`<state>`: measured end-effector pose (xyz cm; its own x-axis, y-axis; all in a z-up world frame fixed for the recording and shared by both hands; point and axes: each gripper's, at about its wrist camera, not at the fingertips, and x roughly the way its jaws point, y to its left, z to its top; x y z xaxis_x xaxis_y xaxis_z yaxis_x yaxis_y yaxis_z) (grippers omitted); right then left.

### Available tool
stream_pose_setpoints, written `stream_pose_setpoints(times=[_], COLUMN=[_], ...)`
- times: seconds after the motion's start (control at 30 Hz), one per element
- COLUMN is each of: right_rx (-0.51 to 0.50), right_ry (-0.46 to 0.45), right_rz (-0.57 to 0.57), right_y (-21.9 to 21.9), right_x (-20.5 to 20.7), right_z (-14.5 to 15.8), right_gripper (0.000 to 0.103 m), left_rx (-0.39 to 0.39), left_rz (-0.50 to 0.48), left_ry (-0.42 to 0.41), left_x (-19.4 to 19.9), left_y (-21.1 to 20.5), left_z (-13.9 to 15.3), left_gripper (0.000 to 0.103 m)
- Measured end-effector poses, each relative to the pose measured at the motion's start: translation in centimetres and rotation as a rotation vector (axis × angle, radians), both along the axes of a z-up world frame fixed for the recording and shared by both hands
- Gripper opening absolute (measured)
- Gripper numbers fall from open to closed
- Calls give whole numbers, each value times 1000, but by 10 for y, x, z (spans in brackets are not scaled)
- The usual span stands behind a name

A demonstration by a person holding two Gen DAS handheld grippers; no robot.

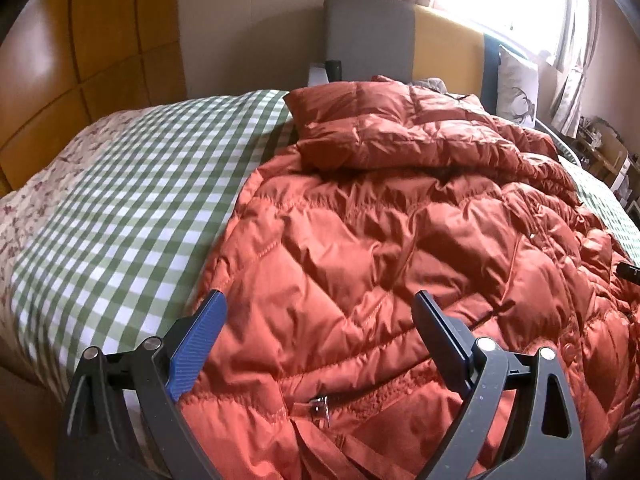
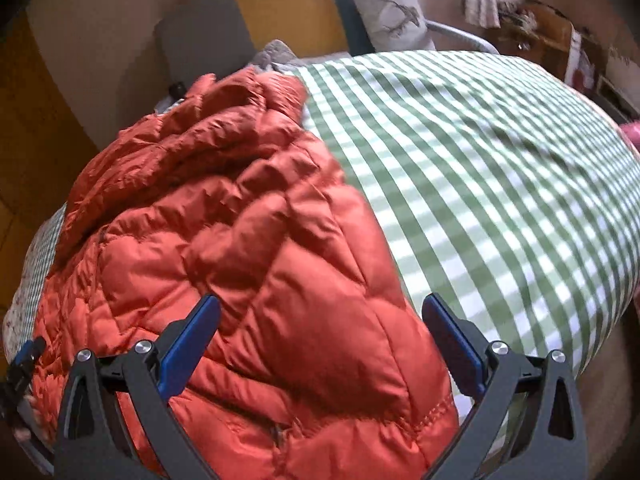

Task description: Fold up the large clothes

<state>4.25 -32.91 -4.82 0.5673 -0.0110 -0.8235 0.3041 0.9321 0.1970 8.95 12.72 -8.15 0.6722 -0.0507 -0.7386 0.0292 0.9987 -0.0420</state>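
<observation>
Covering most of the bed, a green-checked duvet (image 1: 120,208) is spreading out under everything else, with a floral cover (image 1: 28,200) showing at its left edge. Lying on the duvet, a quilted orange jacket (image 1: 380,240) is sprawling across the near half of the bed, its fabric rumpled and one padded section (image 1: 384,128) folded back over the far part. A grey and yellow headboard (image 1: 400,36) is standing behind it, and a white pillow (image 1: 516,84) is leaning against the headboard near the bright window. The left gripper (image 1: 320,304) is hovering over the jacket's near edge, its jaws standing wide apart and holding nothing, the blue pads (image 1: 196,344) clear of the fabric. The right gripper (image 2: 320,304) is hanging over the jacket's right border, where orange meets the checks, jaws likewise spread and empty. A small metal zip pull (image 1: 320,404) is lying on the jacket just ahead of the left gripper.
</observation>
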Motion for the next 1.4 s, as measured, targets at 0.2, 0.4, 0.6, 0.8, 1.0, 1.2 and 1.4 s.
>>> stream_pose_setpoints(times=[0.2,0.4,0.6,0.8,1.0,1.2,1.4], right_rx=[-5,31,26,136,31,12,25], right_ry=[5,-3,19,19,4,78,-23], right_rz=[8,-12,85,117,242,275,176], right_y=[-1,-14,-17,-17,9,3,-21], right_x=[-6,-20,-47,-70,-77,-85,-64], right_z=[-2,0,2,-16,6,-2,37], right_gripper=[101,101,101,74,15,17,64], left_rx=[-40,-112,-140,-251,-237,-203,-249], left_rz=[-7,-15,23,18,-121,-182,-126], left_ry=[-2,17,77,174,150,216,81], left_x=[-8,-17,-38,-48,-58,-75,-55], left_y=[11,30,59,74,61,61,79], left_z=[-2,2,-3,-27,-18,-19,24], left_gripper=[92,92,92,74,13,16,70])
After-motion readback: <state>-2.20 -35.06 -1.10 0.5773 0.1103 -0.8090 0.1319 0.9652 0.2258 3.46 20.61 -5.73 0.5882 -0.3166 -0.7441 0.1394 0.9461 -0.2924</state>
